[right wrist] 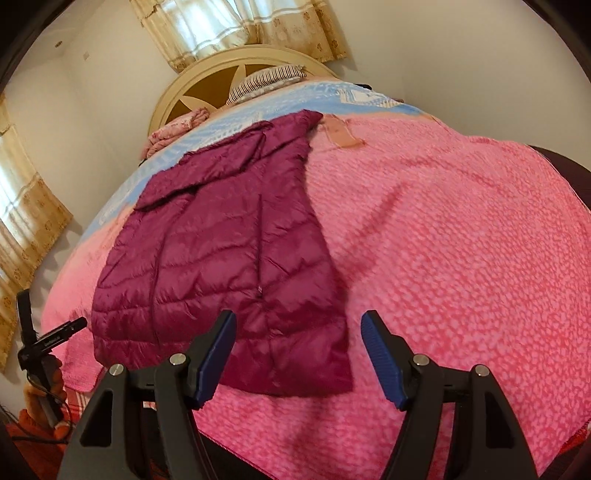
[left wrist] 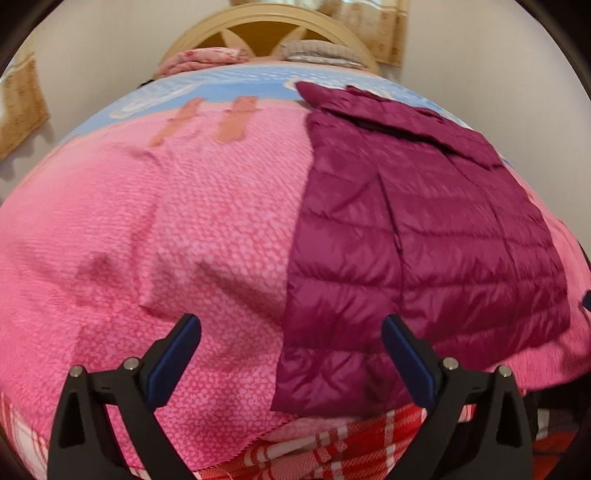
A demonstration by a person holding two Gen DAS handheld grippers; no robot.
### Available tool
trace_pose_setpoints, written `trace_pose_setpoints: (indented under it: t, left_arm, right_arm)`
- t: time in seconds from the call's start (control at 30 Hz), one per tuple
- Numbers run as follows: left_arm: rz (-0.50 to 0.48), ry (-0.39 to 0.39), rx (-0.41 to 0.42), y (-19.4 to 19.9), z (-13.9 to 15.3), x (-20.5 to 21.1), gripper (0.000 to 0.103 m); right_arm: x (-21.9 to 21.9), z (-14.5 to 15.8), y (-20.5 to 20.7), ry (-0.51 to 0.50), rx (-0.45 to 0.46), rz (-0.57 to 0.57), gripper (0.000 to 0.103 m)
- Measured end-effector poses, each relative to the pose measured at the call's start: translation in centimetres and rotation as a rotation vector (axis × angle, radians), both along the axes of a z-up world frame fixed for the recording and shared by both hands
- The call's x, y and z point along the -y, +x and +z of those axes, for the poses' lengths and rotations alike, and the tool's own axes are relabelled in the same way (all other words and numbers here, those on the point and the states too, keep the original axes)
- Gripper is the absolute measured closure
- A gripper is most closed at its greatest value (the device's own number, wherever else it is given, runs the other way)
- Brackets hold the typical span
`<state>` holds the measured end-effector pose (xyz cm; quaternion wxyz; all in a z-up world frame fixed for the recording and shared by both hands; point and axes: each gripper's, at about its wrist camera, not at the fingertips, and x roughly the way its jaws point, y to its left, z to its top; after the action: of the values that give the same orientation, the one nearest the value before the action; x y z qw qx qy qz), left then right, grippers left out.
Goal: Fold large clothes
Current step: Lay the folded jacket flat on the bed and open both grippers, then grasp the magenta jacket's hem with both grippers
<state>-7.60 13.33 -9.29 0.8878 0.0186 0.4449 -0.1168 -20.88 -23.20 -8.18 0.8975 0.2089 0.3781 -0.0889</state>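
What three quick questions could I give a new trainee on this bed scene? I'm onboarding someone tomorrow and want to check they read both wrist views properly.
1. True or false: the left gripper is clamped on the magenta puffer jacket.
2. Multiple choice: the jacket lies on A) a wooden floor, B) the pink bedspread, C) a chair.
3. Short answer: what stands at the far end of the bed, behind the pillows?

Key:
1. False. Its jaws stand wide apart and hold nothing; the right gripper is open too.
2. B. The jacket lies spread flat on the bedspread.
3. A cream arched headboard, with curtains above it.
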Motion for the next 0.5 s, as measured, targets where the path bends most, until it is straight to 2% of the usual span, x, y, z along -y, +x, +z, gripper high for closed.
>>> trace_pose_setpoints:
  t: [0.2, 0.3, 0.37, 0.5]
  left_arm:
    - [-0.034, -0.073, -0.023, -0.3, -1.4, -0.8, 0.002]
    - [-0.053, -0.154, -0.07, 0.1, -2.4, -1.0, 0.002]
    - [-0.072, -0.182, -0.088, 0.1, -3.0, -0.7, 0.002]
    - [-0.098, -0.176, -0.106, -0.1, -4.1, 0.2, 0.004]
  right_arm:
    - [-0.2, -1.1, 0.0, -0.01, -0.018, 0.026, 0.033]
    - [-0.3, -1.3, 0.3, -0.016, -0.021, 0.037, 0.033]
    - [-0.4, -1.4, 0.4, -0.003, -0.024, 0.052, 0.033]
    - [-1.2, -1.6, 0.9, -0.033, -0.046, 0.091, 0.033]
